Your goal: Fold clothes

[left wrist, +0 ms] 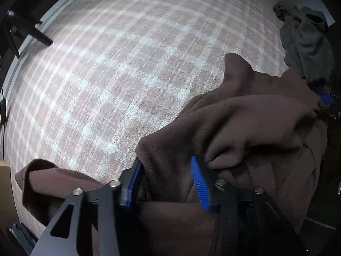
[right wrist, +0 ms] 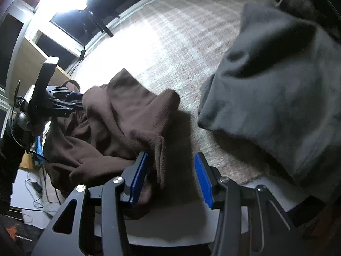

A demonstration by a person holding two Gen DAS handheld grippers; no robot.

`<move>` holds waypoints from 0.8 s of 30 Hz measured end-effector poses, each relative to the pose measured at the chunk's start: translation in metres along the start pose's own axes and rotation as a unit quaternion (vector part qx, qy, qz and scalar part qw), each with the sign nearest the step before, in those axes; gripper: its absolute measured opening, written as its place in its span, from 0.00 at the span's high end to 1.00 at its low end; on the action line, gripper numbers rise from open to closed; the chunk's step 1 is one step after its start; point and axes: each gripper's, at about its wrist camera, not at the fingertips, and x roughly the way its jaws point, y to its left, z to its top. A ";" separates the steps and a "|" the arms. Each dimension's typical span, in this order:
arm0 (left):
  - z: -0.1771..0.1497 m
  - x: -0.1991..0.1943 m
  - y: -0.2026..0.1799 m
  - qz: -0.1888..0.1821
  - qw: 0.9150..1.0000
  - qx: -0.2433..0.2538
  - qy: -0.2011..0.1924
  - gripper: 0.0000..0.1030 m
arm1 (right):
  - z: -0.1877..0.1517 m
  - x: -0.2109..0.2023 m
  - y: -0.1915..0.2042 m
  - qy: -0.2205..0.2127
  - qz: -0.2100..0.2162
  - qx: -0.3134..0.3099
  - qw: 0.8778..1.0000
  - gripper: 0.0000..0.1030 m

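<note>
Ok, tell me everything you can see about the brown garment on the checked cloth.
The brown garment looks like soft, fleecy fabric, plain dark brown, with no print visible. It lies crumpled and unfolded in bunched ridges on the checked cloth, partly hanging off the near edge. The left hand-held gripper has a fold between its blue pads; the right hand-held gripper has an edge between its spread fingers. The grey garment sits beside it, apart.
</note>
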 end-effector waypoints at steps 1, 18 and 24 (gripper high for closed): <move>-0.002 -0.001 0.001 -0.004 1.000 -0.002 -0.004 0.71 | 0.000 0.004 0.003 0.004 -0.001 -0.008 1.000 0.56; -0.110 -0.266 0.018 0.051 0.958 -0.053 -0.279 0.95 | 0.065 -0.165 0.142 -0.230 0.008 -0.175 0.957 0.94; -0.152 -0.400 -0.005 0.152 0.911 -0.042 -0.382 0.95 | 0.077 -0.272 0.237 -0.346 0.001 -0.273 0.898 0.94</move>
